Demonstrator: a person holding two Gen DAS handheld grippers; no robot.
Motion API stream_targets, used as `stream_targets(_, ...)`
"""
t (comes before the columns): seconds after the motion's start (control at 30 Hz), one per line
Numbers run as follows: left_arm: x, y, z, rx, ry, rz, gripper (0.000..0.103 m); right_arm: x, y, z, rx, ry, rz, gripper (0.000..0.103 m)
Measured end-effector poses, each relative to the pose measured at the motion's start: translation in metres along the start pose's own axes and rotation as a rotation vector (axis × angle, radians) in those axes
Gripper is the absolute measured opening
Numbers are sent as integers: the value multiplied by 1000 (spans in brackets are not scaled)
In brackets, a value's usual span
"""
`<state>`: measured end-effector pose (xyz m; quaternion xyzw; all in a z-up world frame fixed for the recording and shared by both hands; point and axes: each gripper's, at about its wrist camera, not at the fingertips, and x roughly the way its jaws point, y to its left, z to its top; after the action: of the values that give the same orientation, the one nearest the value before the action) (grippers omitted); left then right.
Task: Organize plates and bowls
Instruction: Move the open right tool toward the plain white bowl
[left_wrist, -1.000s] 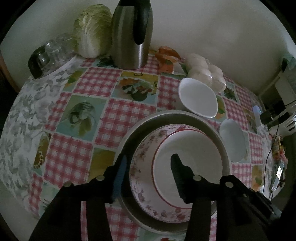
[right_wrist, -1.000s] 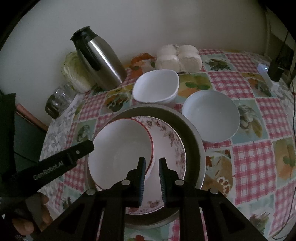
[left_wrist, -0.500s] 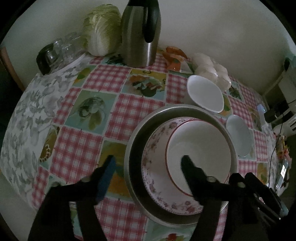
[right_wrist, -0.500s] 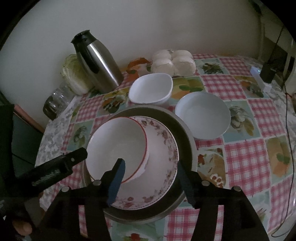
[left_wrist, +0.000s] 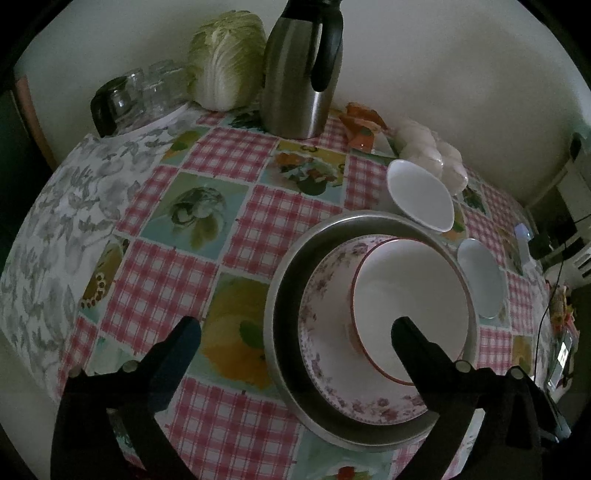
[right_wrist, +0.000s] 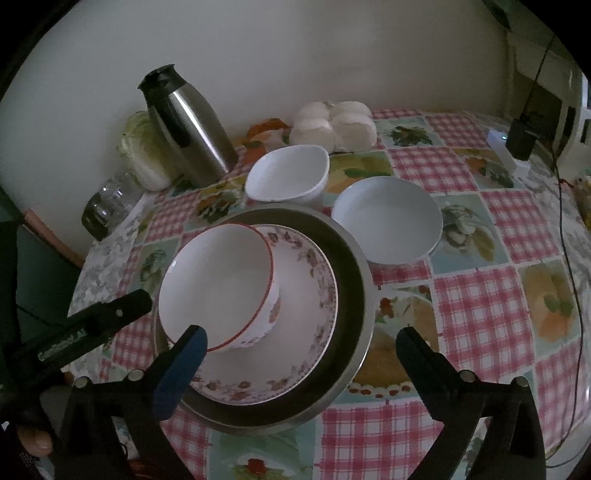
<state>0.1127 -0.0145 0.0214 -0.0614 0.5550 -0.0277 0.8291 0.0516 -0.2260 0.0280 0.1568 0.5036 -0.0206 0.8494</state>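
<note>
A red-rimmed white bowl sits in a floral plate, which lies in a metal pan; the stack also shows in the left wrist view, bowl, plate, pan. A squarish white bowl and a round white bowl stand on the cloth beyond the pan. My right gripper is open and empty above the pan's near side. My left gripper is open and empty over the pan's left rim; it appears in the right wrist view.
A steel thermos, a cabbage, glass jars, wrapped buns and an orange packet line the wall. A charger and cables lie at the right. The checked tablecloth covers the table.
Both grippers opened wide and drew back from the red-rimmed bowl, which rests in the floral plate. The right gripper was shut a second ago.
</note>
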Motion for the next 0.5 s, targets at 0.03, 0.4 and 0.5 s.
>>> stream_targets(0.03, 0, 0, 0, -1, -1, 1, 103, 0, -1, 0, 1, 1, -1, 103)
stream_targets(0.4, 1, -1, 4, -2, -16, 14, 103, 0, -3, 5, -14, 0, -59, 103)
stream_targets(0.5, -3, -5, 8, 3, -41, 38, 103, -1, -3, 9, -26, -6, -78, 103)
